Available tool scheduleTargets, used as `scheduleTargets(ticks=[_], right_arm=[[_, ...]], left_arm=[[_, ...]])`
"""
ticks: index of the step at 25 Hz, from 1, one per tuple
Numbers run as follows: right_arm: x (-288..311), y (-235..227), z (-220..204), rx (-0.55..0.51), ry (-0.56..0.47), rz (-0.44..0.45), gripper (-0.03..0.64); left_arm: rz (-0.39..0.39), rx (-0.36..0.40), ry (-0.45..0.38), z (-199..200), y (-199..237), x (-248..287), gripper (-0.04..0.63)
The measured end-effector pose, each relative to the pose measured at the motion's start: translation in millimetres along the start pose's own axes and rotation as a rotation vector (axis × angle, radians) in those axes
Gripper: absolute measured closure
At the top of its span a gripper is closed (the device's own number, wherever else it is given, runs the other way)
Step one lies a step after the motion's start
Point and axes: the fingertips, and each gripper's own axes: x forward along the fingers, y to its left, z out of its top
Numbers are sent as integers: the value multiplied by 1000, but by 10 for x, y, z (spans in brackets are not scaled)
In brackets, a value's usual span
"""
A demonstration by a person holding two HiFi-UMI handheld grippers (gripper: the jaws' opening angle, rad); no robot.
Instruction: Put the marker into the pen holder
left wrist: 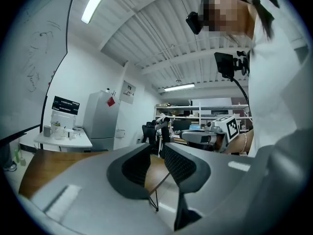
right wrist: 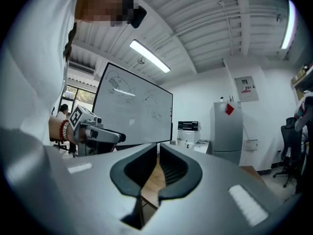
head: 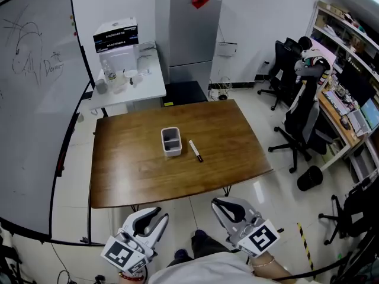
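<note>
In the head view a white pen holder [head: 171, 141] stands upright near the middle of the brown wooden table [head: 130, 164]. Just to its right a white marker [head: 195, 151] with a dark tip lies flat, apart from the holder. Both grippers hang below the table's near edge, well short of these objects. My left gripper [head: 157, 213] [left wrist: 157, 146] has its jaws a narrow gap apart with nothing between them. On the other side, my right gripper [head: 218, 203] [right wrist: 158, 146] is shut and empty. Each gripper view shows the other gripper beside it.
A whiteboard [head: 35, 99] stands along the left. Behind the table are a white side table [head: 127, 81] with boxes and bottles and a grey cabinet [head: 188, 34]. Black office chairs [head: 299, 120] and a cluttered desk [head: 346, 111] fill the right.
</note>
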Motion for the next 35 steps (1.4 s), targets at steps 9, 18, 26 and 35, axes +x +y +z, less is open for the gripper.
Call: scheduleTargets(ticks=[9,18,26,35], right_arm=[[456,-653,-55,-5,-20,124,617],[773,-999,-324,68,-14,267,580],[1398,-1257,-311,123,-49,188,561],[1888,-1451,-385,120,20,77,552]], left_arm=[[69,-1,-27,145,429,694,532],[102,-51,-40,98,552,1375,528],[109,-46,-13,193,1301,1305,526],[-57,-16,-42,342,1727,1435,526]])
